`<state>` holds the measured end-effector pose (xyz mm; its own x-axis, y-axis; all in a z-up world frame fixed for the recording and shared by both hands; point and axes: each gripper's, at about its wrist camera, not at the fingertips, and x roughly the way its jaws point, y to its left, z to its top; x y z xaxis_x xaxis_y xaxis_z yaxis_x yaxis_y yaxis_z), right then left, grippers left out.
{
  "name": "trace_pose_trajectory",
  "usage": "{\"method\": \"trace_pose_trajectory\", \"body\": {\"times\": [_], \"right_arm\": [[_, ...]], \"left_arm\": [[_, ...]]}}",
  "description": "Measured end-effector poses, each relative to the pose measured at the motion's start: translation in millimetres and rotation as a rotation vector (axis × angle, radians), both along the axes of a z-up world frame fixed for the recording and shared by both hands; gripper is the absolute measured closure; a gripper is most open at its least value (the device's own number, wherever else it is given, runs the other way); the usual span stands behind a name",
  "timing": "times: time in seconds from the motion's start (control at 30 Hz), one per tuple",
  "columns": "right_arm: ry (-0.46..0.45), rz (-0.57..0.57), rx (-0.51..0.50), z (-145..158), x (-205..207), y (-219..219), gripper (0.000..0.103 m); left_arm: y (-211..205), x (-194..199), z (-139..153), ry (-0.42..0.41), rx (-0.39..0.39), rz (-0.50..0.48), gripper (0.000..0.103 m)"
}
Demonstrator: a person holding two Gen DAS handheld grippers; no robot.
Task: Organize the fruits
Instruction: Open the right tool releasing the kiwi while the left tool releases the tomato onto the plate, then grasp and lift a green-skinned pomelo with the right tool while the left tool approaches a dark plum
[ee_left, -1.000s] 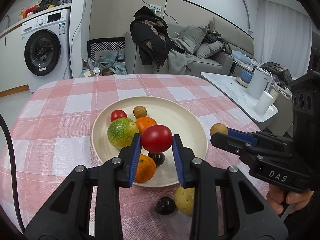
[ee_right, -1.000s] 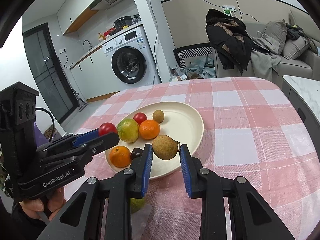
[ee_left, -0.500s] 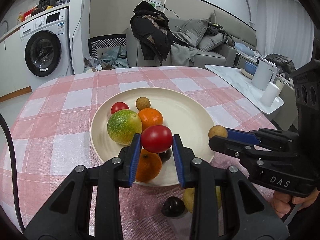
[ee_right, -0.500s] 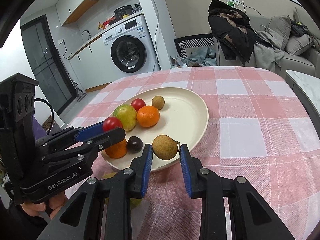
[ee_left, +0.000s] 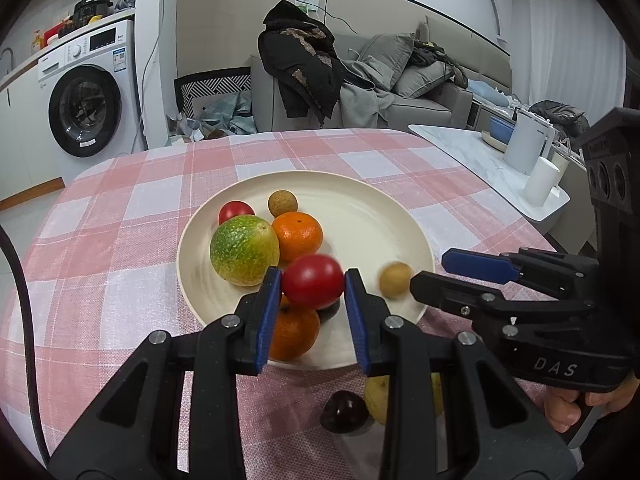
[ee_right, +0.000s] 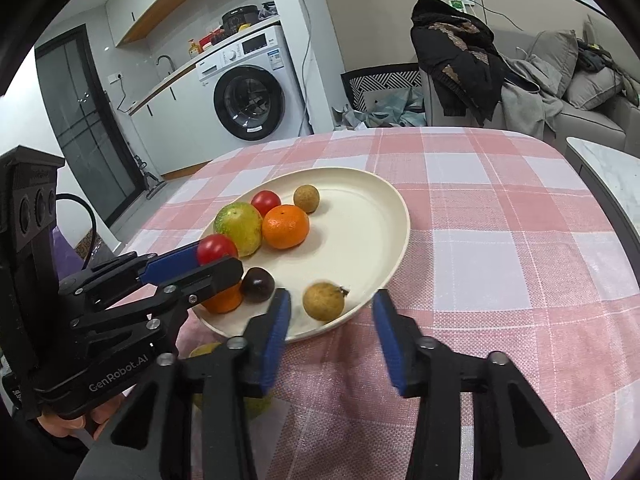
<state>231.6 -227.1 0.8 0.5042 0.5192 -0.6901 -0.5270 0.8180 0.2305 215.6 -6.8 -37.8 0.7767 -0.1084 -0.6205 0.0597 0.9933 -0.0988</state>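
The left gripper (ee_left: 313, 286) is clamped on a red tomato (ee_left: 313, 286), both blue pads pressed against its sides, held above the near part of the cream plate (ee_left: 376, 220). On the plate, from left to right, lie a green-yellow fruit (ee_left: 244, 251), a second tomato (ee_left: 236, 212), an orange (ee_left: 297, 236) and a small brown longan (ee_left: 282, 203); a second orange (ee_left: 292, 334) and a dark fruit (ee_right: 257, 284) sit at the near rim. The right gripper (ee_right: 331, 320) has its jaws opening: a brown longan with a stem (ee_right: 323, 301) is between the pads, clear of both, at the plate's near edge. The plate stands on a pink checked tablecloth (ee_right: 500, 240).
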Motion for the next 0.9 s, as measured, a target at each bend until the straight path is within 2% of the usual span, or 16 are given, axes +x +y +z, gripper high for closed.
{"method": "trace_pose_trajectory", "body": {"times": [0.2, 0.27, 0.33, 0.4, 0.43, 0.5, 0.6, 0.67, 0.9], "right_arm": [[-0.028, -0.015, 0.017, 8.7, -2.1, -5.7, 0.052], [-0.029, -0.021, 0.014, 9.8, -2.7, -7.4, 0.05], [-0.034, -0.028, 0.008, 11.4, -4.8, -9.4, 0.044], [-0.041, -0.032, 0.009, 13.8, -8.1, -13.0, 0.031], [-0.046, -0.037, 0.014, 15.1, -10.0, -14.5, 0.028], [-0.05, -0.046, 0.021, 17.7, -12.0, -18.4, 0.014], [-0.057, -0.056, 0.033, 21.2, -15.4, -24.3, 0.006], [-0.055, -0.06, 0.034, 23.1, -17.2, -26.5, 0.002], [-0.051, -0.044, 0.01, 26.8, -27.6, -26.5, 0.0]], "left_arm": [[-1.7, -4.4, 0.8, 0.005, 0.035, 0.008, 0.07], [0.7, -7.9, 1.6, 0.011, 0.033, 0.014, 0.053], [3.6, -14.0, 4.7, 0.005, 0.033, 0.025, 0.044], [6.3, -20.9, 9.5, 0.001, 0.038, 0.033, 0.032], [7.5, -24.9, 12.1, -0.002, 0.04, 0.04, 0.023], [9.5, -35.8, 18.3, -0.023, 0.046, 0.047, 0.019], [10.5, -51.9, 25.7, -0.038, 0.069, 0.052, 0.013], [11.9, -62.6, 30.3, -0.053, 0.085, 0.071, 0.001], [25.0, -93.7, 44.8, -0.081, 0.076, 0.105, 0.001]]}}
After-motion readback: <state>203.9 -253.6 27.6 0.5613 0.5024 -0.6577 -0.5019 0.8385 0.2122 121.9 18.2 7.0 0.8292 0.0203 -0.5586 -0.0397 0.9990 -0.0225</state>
